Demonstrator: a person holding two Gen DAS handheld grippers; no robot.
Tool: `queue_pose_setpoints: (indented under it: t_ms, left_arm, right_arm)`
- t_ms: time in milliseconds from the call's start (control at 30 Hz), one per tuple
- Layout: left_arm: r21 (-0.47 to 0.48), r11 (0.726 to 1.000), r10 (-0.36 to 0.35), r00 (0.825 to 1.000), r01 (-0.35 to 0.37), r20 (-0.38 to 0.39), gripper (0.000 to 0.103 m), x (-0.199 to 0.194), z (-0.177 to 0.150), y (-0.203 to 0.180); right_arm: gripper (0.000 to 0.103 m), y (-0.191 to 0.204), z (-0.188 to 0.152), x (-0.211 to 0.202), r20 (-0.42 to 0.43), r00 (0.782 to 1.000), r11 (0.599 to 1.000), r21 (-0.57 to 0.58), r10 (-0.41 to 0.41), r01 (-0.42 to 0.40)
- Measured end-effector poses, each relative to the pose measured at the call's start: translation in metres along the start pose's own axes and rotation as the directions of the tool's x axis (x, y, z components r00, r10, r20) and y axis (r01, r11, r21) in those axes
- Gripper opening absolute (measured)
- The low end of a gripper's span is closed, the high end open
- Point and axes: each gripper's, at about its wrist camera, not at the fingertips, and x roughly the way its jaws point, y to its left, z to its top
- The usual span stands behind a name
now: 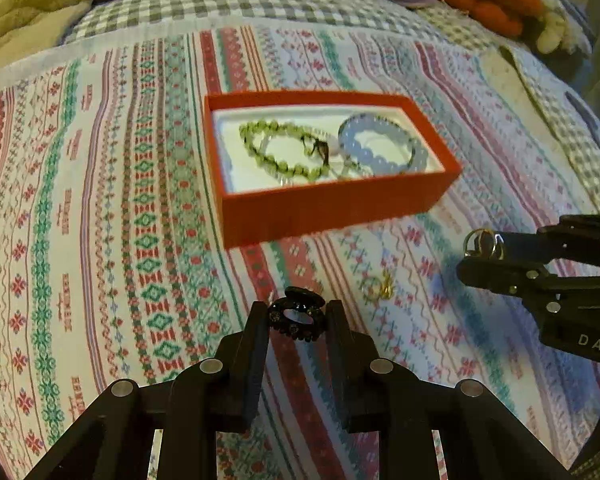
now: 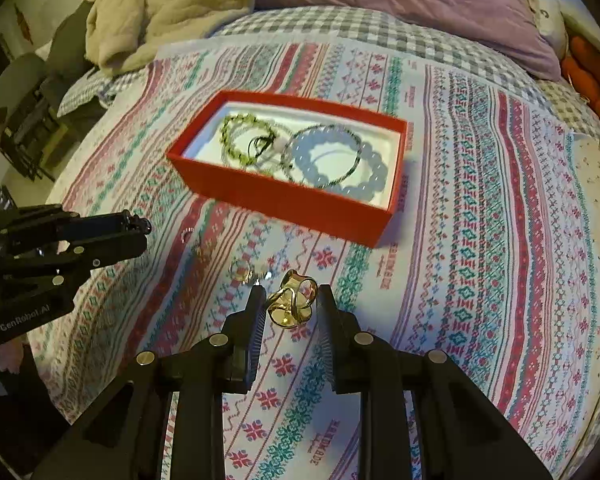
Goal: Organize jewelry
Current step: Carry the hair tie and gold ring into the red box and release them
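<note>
Grip, left gripper (image 1: pixel 298 312): jaws pinching a black ring (image 1: pixel 297 312) right at the fingertips, ring lying across the gap, little pad behind it.
Grip, right gripper (image 2: pixel 288 300): jaws pinching a gold ring (image 2: pixel 291 299), tilted, also caught only at the very tips.
Box (image 1: pixel 332 204): red, open, ahead of both pairs of jaws and below their line; green bracelet (image 1: pixel 278 150) and blue bracelet (image 1: pixel 376 146) already inside on the white lining, touching or overlapping near the middle.
Loose pieces: small gold earrings (image 1: pixel 376 286) on the patterned bedspread (image 1: pixel 100 240), just beyond the tips of the left jaws, between them and the box; more small pieces (image 2: pixel 242 270) just ahead of the right jaws, too blurred to name.
Risk, slip: round smooth bands held at the tips only; any twist or jolt likely to pop one out onto busy fabric, hard to find again.
Risk, collision: two grippers close side by side, both heading for one box; likely to knock tips at the rim.
Risk, drop: release from high up likely to bounce a ring off beads or over the wall.
Risk, box: light, on soft bedding; a nudge on the wall likely to tip or shift it.
</note>
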Motion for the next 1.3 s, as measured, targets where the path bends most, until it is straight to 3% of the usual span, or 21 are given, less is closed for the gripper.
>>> queue_pose_setpoints:
  t_ms: [733, 1300]
  left_arm:
    - [-0.068, 0.998, 0.011, 0.993, -0.003, 0.118, 0.023, 0.012, 0.057, -0.002]
    - [-0.077, 0.996, 0.044, 0.995, -0.038, 0.084, 0.023, 0.051, 0.071, 0.0]
  right_arm:
    - [0.027, -0.026, 0.055, -0.002, 0.107, 0.994, 0.99, 0.14, 0.019, -0.034]
    - [0.027, -0.035, 0.078, 0.03, 0.107, 0.994, 0.989, 0.148, 0.013, -0.029]
